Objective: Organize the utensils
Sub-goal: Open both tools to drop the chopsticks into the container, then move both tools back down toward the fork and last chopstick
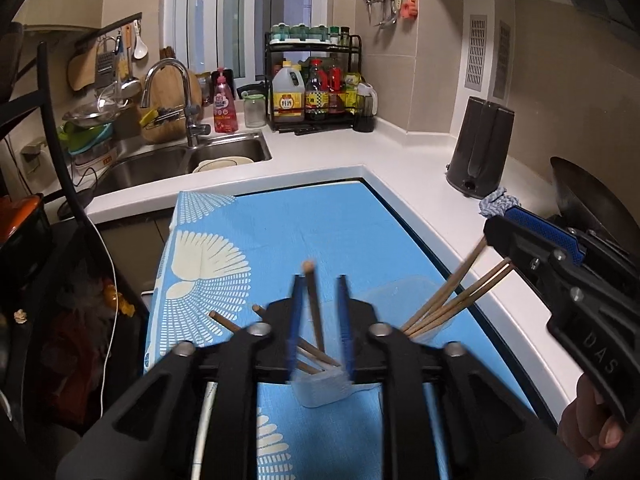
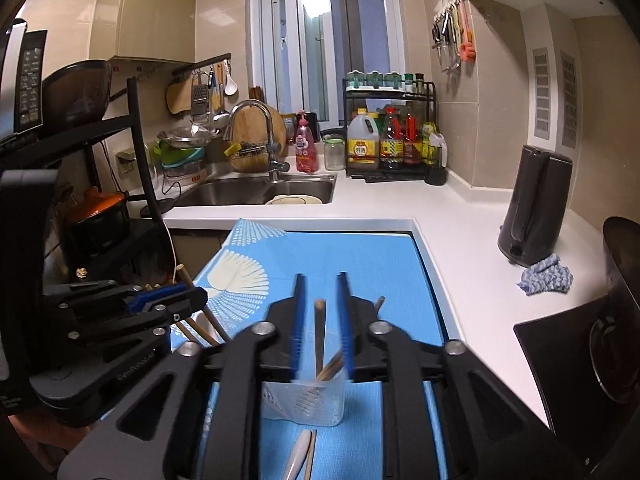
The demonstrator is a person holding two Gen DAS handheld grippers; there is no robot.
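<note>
Two clear plastic cups stand on the blue patterned mat (image 1: 312, 232). My left gripper (image 1: 319, 280) is open over the left cup (image 1: 320, 390), which holds several wooden chopsticks (image 1: 314, 304); one stands between the fingers, and no grip on it shows. My right gripper (image 2: 320, 280) is open above the right cup (image 2: 306, 400), which also holds several chopsticks (image 2: 319, 336); one stands upright between its fingers. A white spoon (image 2: 298, 456) and a chopstick lie on the mat below that cup. The right cup shows in the left wrist view (image 1: 400, 292), with the right gripper body over it.
A white counter (image 2: 460, 220) wraps around the mat. A dark kettle (image 2: 534, 208) and a blue rag (image 2: 546, 276) are at the right, a wok (image 2: 620, 312) at the far right. The sink (image 2: 256, 190), a condiment rack (image 2: 390, 136) and a black shelf (image 2: 80, 184) lie beyond.
</note>
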